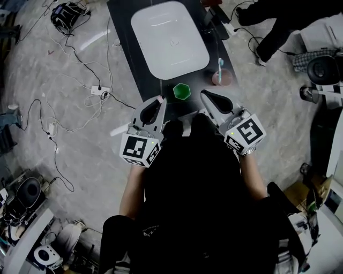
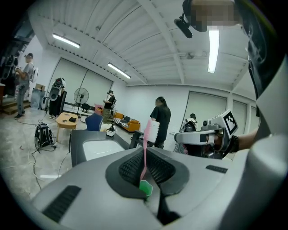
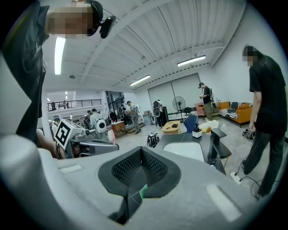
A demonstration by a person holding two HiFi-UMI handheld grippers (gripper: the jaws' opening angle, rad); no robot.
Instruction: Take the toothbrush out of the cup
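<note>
Toothbrush is out of the green cup now, pinched at the tip of the left gripper. From above, the green cup stands on the black counter, just in front of the two gripper tips and between them. The right gripper is on the other side of the cup, with its jaws together and nothing in them. The white sink is past the cup. A pink cup with a blue-green brush in it stands on the counter off to the right. Wires lie on the floor to the left. In the left gripper view, the left gripper has its jaws closed on the toothbrush. The toothbrush is pink and stands straight up, with its white end on top. The green cup shows low down at the jaws. The sink is off to the left, and the right gripper is off to the right. A person in black stands farther back. In the right gripper view, the right gripper has its jaws pressed together and holds nothing. A bit of the green cup peeks out low down at the jaws. The sink and a dark tap are to the right.
</note>
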